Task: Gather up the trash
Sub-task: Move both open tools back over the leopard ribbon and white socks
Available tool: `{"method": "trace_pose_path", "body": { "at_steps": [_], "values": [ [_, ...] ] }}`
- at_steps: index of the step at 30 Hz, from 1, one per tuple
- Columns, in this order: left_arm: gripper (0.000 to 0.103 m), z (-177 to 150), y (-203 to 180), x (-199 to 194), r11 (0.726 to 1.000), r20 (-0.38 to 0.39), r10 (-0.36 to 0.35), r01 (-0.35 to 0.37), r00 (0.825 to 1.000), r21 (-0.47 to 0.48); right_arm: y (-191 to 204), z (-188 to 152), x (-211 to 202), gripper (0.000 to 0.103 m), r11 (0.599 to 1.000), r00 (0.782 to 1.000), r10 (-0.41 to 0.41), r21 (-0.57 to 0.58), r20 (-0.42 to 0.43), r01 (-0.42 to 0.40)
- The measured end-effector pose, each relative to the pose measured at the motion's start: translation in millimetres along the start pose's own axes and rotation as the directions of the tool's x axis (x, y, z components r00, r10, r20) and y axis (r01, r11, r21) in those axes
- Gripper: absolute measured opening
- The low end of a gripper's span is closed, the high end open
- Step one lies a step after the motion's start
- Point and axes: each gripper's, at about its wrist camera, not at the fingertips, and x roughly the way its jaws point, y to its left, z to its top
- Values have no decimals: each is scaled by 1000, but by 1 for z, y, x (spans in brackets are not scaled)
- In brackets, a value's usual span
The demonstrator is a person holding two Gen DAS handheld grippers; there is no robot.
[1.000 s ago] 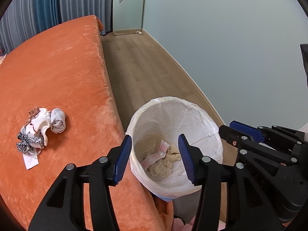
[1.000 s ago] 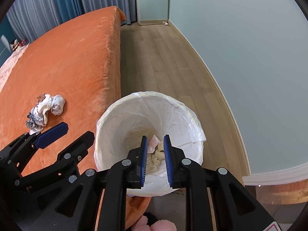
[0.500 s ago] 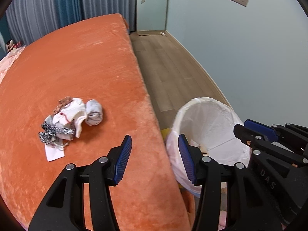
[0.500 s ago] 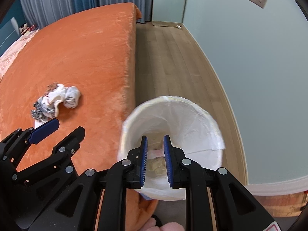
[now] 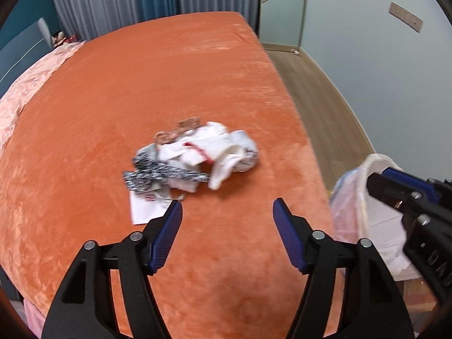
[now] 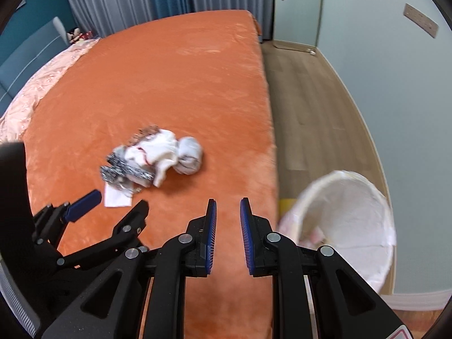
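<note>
Both grippers hang over my orange bed (image 5: pixel 175 79); beyond my left gripper (image 5: pixel 227 212) lies the pile of trash (image 5: pixel 195 155), apart from its tips; its jaws are opening with nothing between them; my right gripper (image 6: pixel 228 212) keeps a narrow gap, empty; the white-lined bin (image 6: pixel 347 226) stands on the floor just right of it.

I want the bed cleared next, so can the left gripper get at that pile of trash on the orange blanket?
Probably yes: the left gripper, jaws opening and empty, faces the trash pile with only bare orange blanket between.
</note>
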Motion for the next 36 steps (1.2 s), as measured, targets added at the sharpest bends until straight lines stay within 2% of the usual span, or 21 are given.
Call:
{"method": "trace_pose_path", "body": {
  "at_steps": [4, 10, 12, 14, 15, 21, 24, 26, 29, 32, 36],
  "values": [
    [69, 0, 39, 14, 998, -17, 39, -40, 999, -39, 16, 6, 19, 19, 1000, 1000, -6, -26, -22, 5],
    [71, 0, 88, 38, 993, -46, 58, -63, 997, -96, 42, 12, 55, 19, 998, 998, -1, -63, -58, -2],
    [72, 1, 97, 46, 992, -59, 53, -59, 997, -111, 49, 17, 65, 19, 998, 998, 16, -60, -66, -20],
    [72, 3, 108, 56, 991, -70, 46, -54, 997, -125, 56, 20, 77, 28, 998, 997, 34, -57, -72, -38],
    [72, 5, 111, 59, 990, -72, 44, -53, 996, -129, 59, 22, 82, 30, 997, 996, 45, -53, -74, -49],
    [71, 16, 129, 84, 988, -81, 4, -16, 997, -155, 76, 28, 104, 30, 994, 995, 82, -70, -65, -86],
    [71, 20, 134, 97, 986, -95, -18, 2, 995, -168, 76, 31, 117, 30, 992, 990, 118, -41, -79, -121],
    [71, 21, 135, 105, 985, -106, -32, 13, 994, -175, 76, 31, 127, 30, 992, 989, 112, -39, -92, -116],
    [64, 22, 135, 116, 984, -121, -49, 27, 991, -176, 77, 32, 140, 30, 993, 990, 101, -44, -102, -106],
    [53, 22, 131, 121, 986, -127, -59, 37, 990, -165, 76, 32, 148, 30, 992, 987, 125, -20, -102, -128],
    [32, 23, 129, 124, 986, -131, -78, 57, 988, -156, 78, 34, 158, 28, 987, 980, 161, 8, -117, -162]
  ]
}}
